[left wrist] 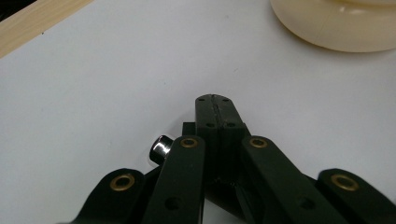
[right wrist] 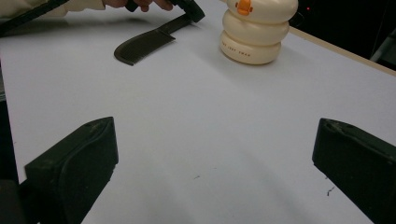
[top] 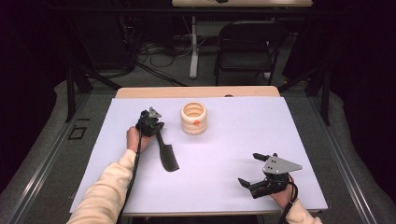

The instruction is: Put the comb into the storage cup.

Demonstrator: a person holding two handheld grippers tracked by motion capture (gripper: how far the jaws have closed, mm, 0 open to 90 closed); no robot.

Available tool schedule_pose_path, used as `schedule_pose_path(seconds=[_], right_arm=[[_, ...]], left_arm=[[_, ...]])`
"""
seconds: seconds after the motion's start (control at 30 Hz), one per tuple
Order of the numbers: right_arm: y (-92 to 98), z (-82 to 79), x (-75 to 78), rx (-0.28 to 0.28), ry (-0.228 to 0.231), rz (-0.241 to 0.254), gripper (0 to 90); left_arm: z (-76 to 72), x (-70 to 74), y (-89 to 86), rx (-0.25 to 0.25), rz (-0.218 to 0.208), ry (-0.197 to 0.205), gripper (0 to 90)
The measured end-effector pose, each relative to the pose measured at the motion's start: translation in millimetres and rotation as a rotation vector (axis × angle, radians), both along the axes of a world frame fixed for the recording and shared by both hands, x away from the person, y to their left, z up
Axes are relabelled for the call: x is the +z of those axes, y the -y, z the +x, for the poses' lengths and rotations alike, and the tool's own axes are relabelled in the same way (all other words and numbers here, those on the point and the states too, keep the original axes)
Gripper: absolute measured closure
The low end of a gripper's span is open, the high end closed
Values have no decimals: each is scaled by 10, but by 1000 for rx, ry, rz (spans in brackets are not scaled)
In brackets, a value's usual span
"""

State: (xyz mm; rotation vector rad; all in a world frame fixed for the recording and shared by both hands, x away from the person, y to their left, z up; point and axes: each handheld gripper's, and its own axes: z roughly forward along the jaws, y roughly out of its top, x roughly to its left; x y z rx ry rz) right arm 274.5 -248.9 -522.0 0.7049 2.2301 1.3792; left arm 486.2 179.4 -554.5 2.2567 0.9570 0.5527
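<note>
The right hand-held gripper (top: 256, 170) waits, jaws wide apart; the left hand-held gripper (top: 150, 124) pinches the comb (top: 167, 153) handle for lifting.

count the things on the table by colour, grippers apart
Black: 1, the comb, its handle under the left hand-held gripper
Cream: 1, the ribbed holder with an orange mark
Hand-held grippers: 2, the left one and the right hand-held gripper, jaws wide apart
Total: 2 things, plus 2 grippers
</note>
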Motion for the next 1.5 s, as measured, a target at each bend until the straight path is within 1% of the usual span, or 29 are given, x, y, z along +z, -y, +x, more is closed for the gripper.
schedule_pose_path(seconds=[0.1, 0.2, 0.23, 0.3, 0.37, 0.4, 0.47, 0.77, 0.87, 1.17, 1.2, 1.5], right_arm=[[0, 0, -1, 0, -3, -1, 0], [0, -1, 1, -1, 1, -1, 0], [-1, -1, 1, -1, 0, -1, 0], [-2, -2, 1, -1, 0, -3, 0], [-2, -4, 2, 0, 1, -3, 0], [-2, -7, 3, -2, 0, 1, 0], [-1, -6, 3, -2, 0, 1, 0], [1, -5, 4, -1, 2, -1, 0], [3, -9, 7, -2, 2, 0, 0], [3, -9, 7, -2, 3, -1, 0], [5, -9, 8, -3, 2, 0, 0], [2, -11, 9, -2, 3, -1, 0]], left_arm=[[-7, 0, -14, 2, 9, -3, 900], [-15, 4, -32, 4, 12, -4, 900], [-22, 6, -47, 11, 6, 0, 900], [-34, 10, -66, 14, 12, -5, 900], [-42, 3, -76, 16, 7, -6, 900], [-46, 3, -87, 15, 17, -7, 900], [-54, -6, -98, 20, 16, -7, 900], [-93, -1, -106, 10, 25, -16, 900], [-97, 2, -115, 15, 23, -12, 900], [-132, -7, -152, 21, 37, -23, 900], [-141, -5, -159, 22, 44, -24, 900], [-181, 5, -196, 25, 52, -27, 900]])
